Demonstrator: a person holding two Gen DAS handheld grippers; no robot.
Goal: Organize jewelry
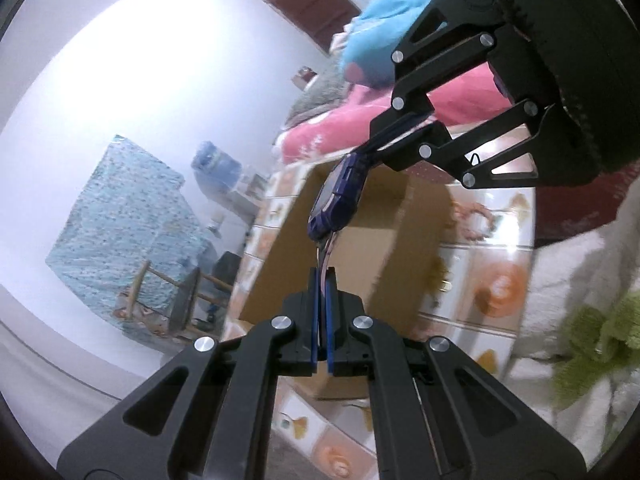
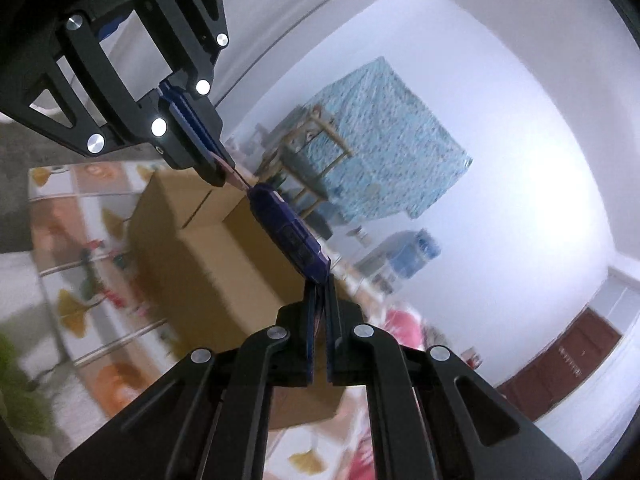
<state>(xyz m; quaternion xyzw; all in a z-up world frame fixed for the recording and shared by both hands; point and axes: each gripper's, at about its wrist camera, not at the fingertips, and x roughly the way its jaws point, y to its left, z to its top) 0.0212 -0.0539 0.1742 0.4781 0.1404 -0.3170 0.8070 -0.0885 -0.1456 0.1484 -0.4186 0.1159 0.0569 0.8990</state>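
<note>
Watch [image 1: 338, 200] lengthwise between grippers (strap-held)

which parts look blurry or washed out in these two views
Left wrist view: white wall glares out, patterned table smeared, watch and left gripper sharp. Right wrist view: cardboard box and table streaked, wall overexposed, right gripper crisp.

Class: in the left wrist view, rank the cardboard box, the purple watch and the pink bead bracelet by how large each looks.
1. cardboard box, largest by far.
2. purple watch, though it hangs nearer the camera, which flatters it.
3. pink bead bracelet, blurred; close to the watch, so this order is unsure.
</note>
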